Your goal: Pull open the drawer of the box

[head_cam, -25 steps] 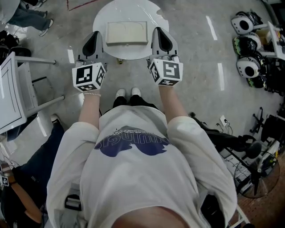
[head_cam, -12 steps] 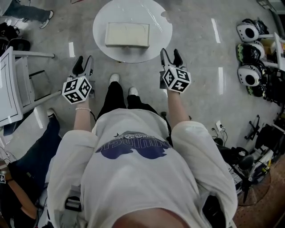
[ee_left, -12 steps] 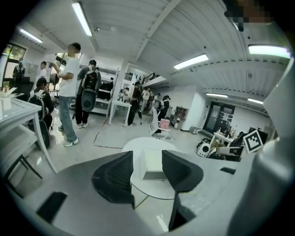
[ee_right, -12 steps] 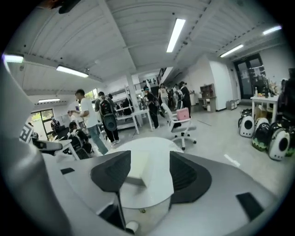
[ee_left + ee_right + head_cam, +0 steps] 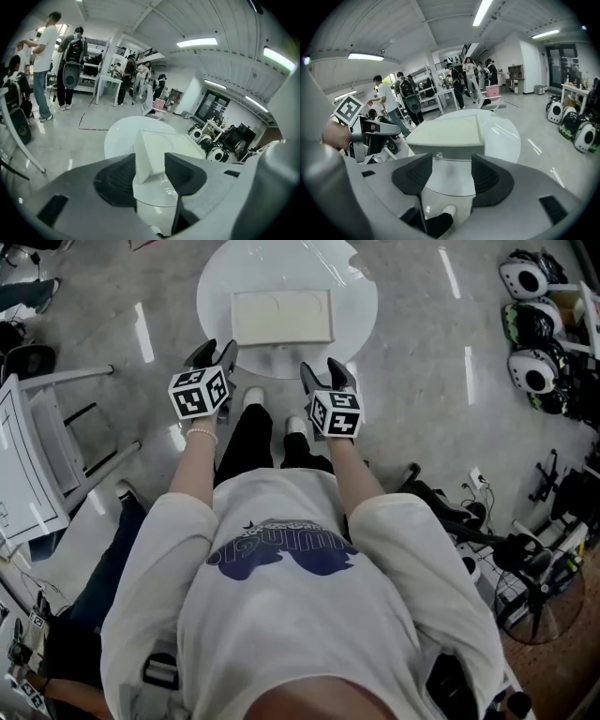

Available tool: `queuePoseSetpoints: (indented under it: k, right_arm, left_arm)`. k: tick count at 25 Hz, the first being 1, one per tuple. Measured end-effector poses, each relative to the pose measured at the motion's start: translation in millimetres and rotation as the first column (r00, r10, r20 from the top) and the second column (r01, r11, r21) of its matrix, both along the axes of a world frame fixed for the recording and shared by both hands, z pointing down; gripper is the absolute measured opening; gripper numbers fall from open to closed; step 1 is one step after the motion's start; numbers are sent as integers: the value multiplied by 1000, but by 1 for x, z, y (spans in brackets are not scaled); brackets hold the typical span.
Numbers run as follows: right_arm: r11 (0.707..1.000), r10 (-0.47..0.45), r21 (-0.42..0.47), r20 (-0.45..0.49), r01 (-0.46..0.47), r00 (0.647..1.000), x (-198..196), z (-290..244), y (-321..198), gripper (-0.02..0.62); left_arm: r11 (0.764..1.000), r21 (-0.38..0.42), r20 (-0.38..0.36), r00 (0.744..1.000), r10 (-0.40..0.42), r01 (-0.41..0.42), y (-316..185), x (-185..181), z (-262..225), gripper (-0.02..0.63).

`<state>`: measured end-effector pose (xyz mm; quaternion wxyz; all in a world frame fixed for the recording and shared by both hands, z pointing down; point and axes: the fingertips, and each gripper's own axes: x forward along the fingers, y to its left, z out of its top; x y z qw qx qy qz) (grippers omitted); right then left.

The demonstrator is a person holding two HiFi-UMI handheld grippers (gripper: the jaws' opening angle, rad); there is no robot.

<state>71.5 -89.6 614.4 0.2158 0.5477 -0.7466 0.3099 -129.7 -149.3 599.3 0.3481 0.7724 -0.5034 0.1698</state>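
- Box (image 5: 282,317): closed, on round table (image 5: 361,296), drawer knob (image 5: 438,155) facing the person.
- Left gripper (image 5: 216,352): wide, empty, short of box.
- Right gripper (image 5: 322,371): jaws opening, empty, aimed at knob.

The head view looks steeply down past the person's chest onto the round white table (image 5: 361,296) and box (image 5: 283,317) just ahead, while the left gripper view and right gripper view look forward from table height, close in, both sharing that box and tabletop.
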Motion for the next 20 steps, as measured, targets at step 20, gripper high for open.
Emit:
queuePoseSetpoints:
  k: [20]
  right_arm:
    - [985,-52,-168,-47,43,998,-74,65,-39,219]
  left_arm:
    - [982,-133,-43,991,129,-134,-24,10,46,178]
